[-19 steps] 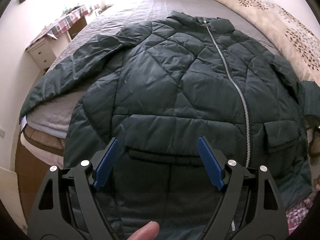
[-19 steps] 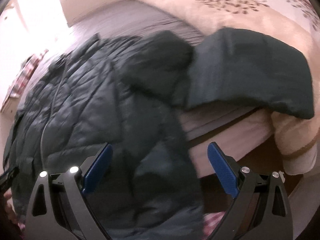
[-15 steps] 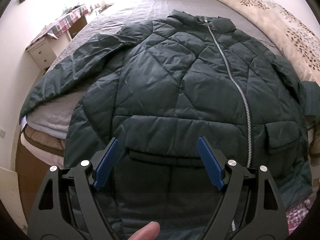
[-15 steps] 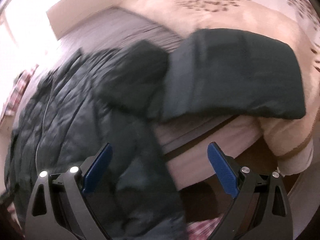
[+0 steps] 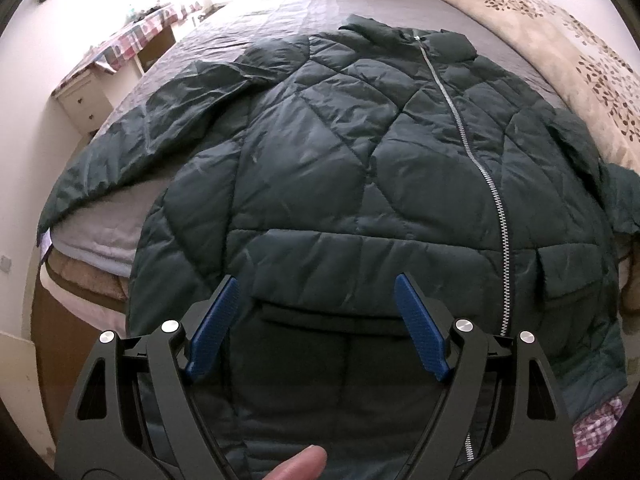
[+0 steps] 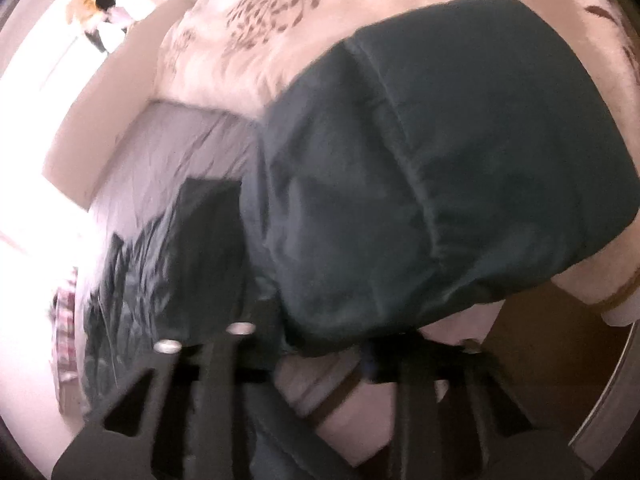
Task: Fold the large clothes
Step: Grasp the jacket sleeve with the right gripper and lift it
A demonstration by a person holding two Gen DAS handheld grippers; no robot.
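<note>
Bed (image 5: 256, 12) fills both views. The dark green quilted jacket (image 5: 340, 152) lies front-up on it, zipped, collar at the far end from my left claw, hem nearest it and hanging over the bed edge.

Left sleeve (image 5: 160, 128) is spread out flat, up and to the left of the left claw, well apart from it. Right sleeve (image 6: 440, 184) is draped over the beige floral duvet (image 6: 260, 32), and in the right wrist view it sits directly ahead of and above the right claw, very close, covering the tips.

Left claw (image 5: 316, 296): wide open, holding nothing, hovering just over the lower front panel above the left pocket flap (image 5: 332, 312). Zipper (image 5: 492, 184) runs ahead and to its right.

Right claw (image 6: 320, 344): frame is motion-blurred and the sleeve hides the finger ends. I can't tell if it's open or closed, or whether it has cloth.

My read: step one, folding the sleeves in across the body, right sleeve first. Nothing is folded yet.

Next move, as I judge it: get a firm pinch on the right cuff edge, lift it clear of the duvet, carry it across toward the zipper line and lay it flat. Left claw can press the front panel so the slick shell doesn't slide off the bed edge. Padded fabric will spring back, so I'd expect to need a smoothing pass.
</note>
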